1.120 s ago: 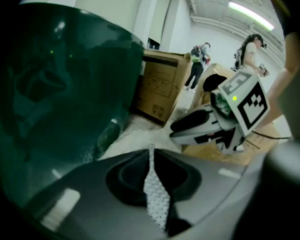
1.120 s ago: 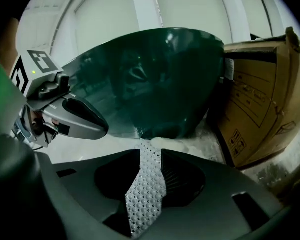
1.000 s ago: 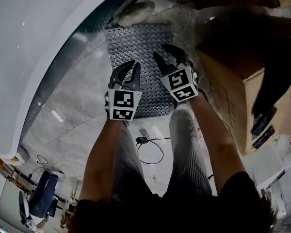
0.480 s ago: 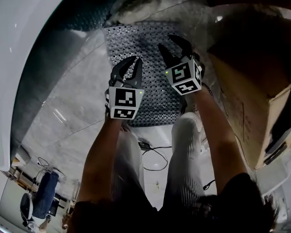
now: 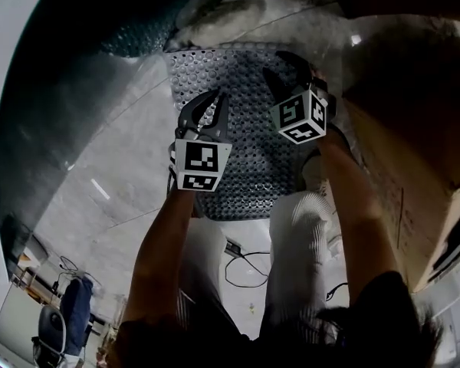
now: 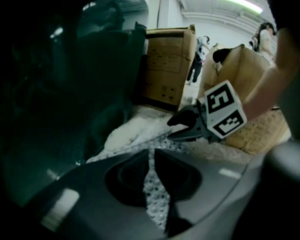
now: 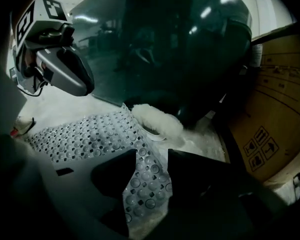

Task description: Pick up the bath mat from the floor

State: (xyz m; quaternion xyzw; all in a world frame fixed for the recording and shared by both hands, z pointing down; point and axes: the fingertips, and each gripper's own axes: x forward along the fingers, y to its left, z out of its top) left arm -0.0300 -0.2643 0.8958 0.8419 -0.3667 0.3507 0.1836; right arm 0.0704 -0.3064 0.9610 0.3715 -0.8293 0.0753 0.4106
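Your left gripper [image 5: 213, 98] hangs over the left side of the bath mat [image 5: 245, 136], jaws drawn nearly together, with just a sliver of mat showing through the slit. Further out, near the mat's far right corner, your right gripper [image 5: 285, 67] has its jaws opening, with mat framed between them and the pads off it. The mat lies on the floor [image 5: 115, 175], and a white fluffy bundle [image 5: 222, 18] sits at its far edge.

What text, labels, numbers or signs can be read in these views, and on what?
None reads as words or numbers.
On the near cardboard box: printed lines and small handling signs, too blurred to read.
On the far cardboard box: dark marks, too small to read.
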